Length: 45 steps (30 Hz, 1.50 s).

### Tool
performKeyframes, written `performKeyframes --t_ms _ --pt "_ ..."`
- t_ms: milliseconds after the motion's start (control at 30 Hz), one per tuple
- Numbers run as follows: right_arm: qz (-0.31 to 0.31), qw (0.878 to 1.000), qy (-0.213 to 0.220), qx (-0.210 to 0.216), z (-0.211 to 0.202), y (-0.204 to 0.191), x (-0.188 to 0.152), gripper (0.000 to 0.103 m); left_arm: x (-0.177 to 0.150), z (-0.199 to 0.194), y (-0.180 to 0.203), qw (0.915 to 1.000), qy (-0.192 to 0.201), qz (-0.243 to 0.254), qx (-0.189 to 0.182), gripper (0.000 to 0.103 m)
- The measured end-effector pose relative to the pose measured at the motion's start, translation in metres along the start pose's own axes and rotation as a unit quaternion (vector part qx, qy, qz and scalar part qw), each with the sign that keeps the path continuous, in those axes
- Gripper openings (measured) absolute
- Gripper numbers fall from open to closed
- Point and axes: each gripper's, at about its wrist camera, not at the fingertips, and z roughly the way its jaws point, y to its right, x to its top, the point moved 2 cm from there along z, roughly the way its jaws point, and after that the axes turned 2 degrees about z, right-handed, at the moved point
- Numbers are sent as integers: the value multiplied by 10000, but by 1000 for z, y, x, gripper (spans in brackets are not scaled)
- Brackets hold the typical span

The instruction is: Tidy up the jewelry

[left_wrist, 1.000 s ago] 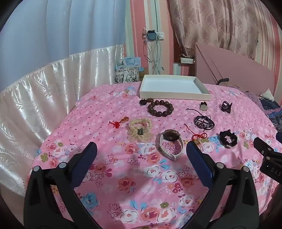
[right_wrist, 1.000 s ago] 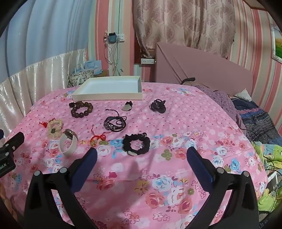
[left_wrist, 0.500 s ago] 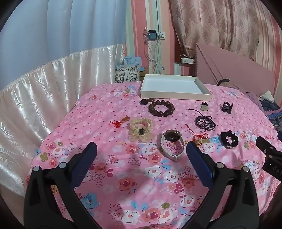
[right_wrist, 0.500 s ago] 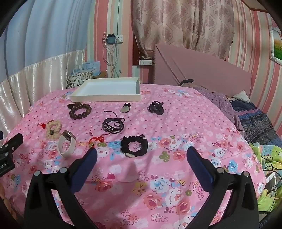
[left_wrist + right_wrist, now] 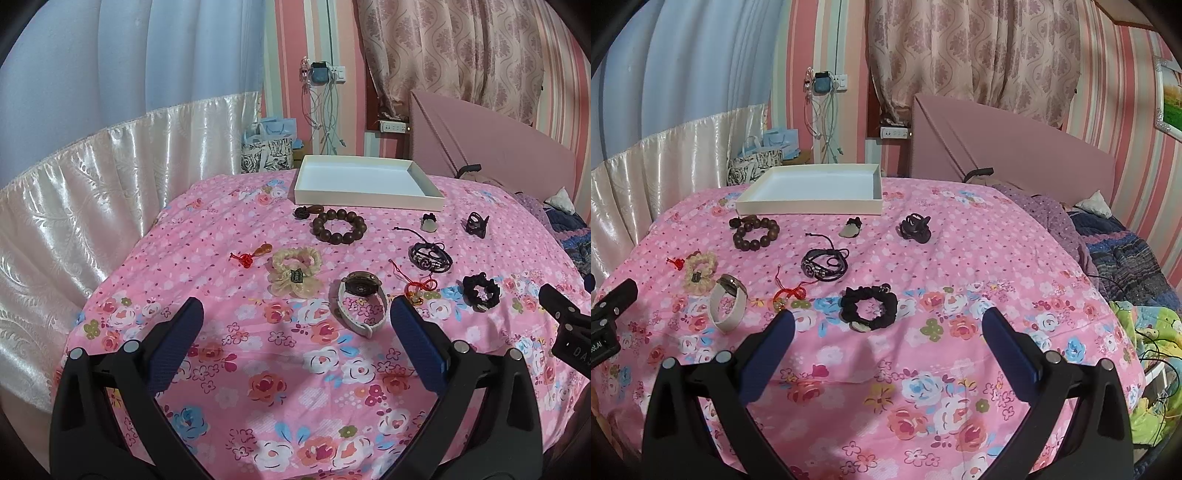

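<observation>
Presumably my wide-open, empty left gripper (image 5: 295,325) and right gripper (image 5: 886,325) risked snagging the floral bedsheet (image 5: 280,376) under the wristwatch (image 5: 360,301).

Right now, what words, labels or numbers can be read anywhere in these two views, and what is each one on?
"DA", cut off by the picture's edge: white letters on the right hand-held gripper, left wrist view.
"ol.AI", start cut off: white letters on the left hand-held gripper, right wrist view.
Dark tag on the cream scrunchie: too small to read.
Watch face: nothing legible.
White tray: no print.
</observation>
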Motion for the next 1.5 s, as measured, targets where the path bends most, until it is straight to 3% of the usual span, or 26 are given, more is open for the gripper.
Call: performKeyframes --t_ms 1500 --pt "3 10000 -36 -75 2 0 4 101 1 4 -4 10000 -14 -20 0 100"
